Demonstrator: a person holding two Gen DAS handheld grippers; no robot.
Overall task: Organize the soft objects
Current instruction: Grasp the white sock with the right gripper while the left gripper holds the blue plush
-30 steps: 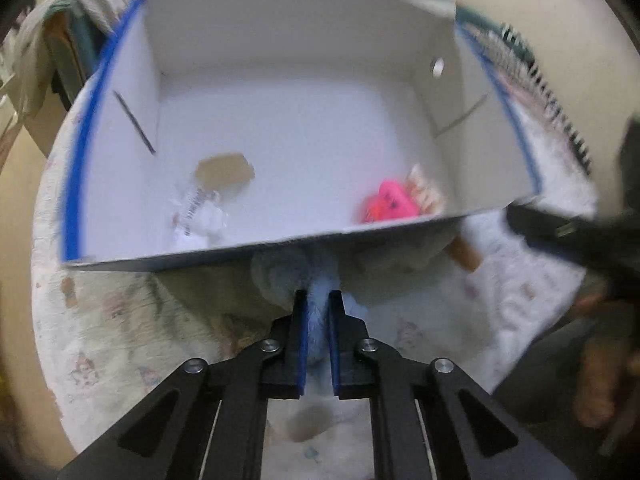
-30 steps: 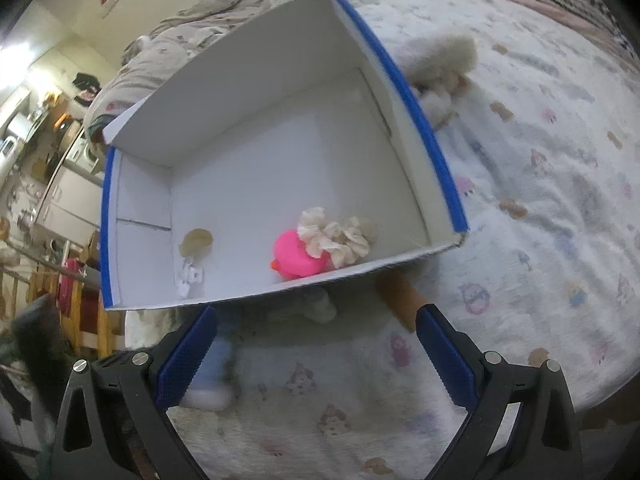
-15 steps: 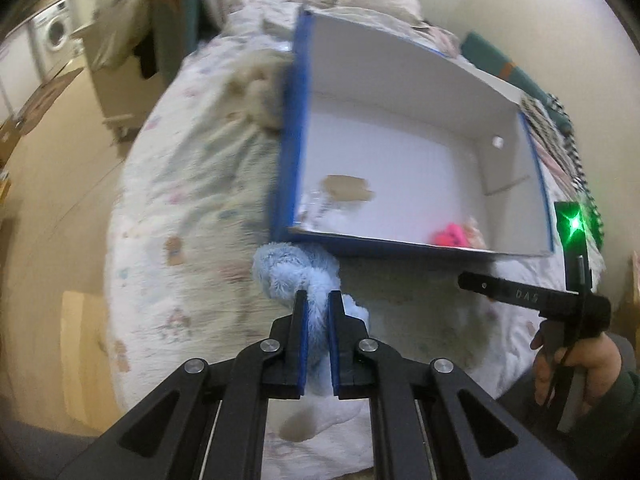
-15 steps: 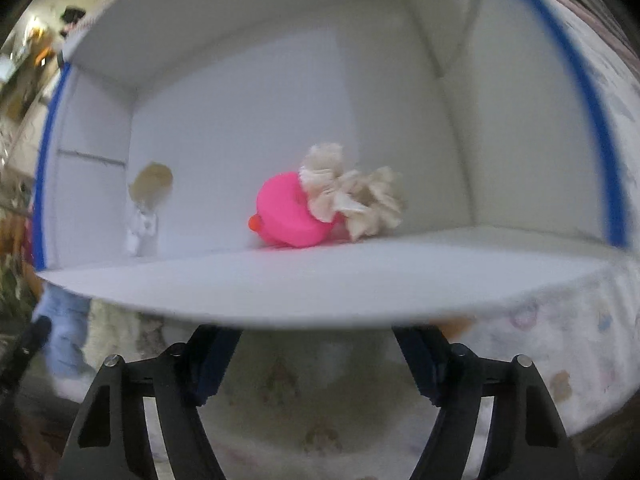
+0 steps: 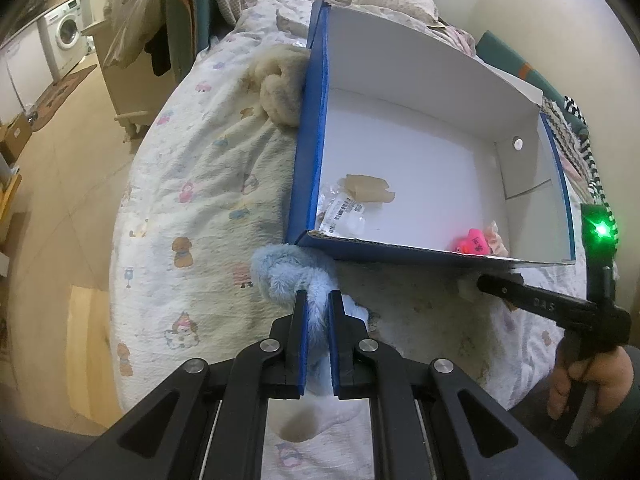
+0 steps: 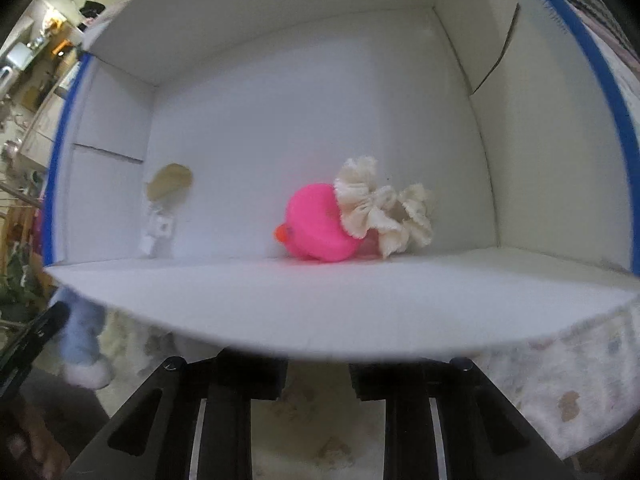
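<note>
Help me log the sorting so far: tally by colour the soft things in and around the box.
Pink: 1, the pink toy in the box.
Cream: 1, the cream scrunchie beside it in the box.
Beige: 1, the beige plush outside, against the box's left wall.
Blue: 1, the blue plush outside, in the left gripper.
Total: 4

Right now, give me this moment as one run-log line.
left gripper: shut on blue plush toy, outside box | right gripper: fingertips hidden under box wall | in box: pink duck, cream scrunchie

Fluffy light-blue plush (image 5: 296, 276), pink duck (image 6: 320, 228), blue-edged white box (image 5: 316, 120).
</note>
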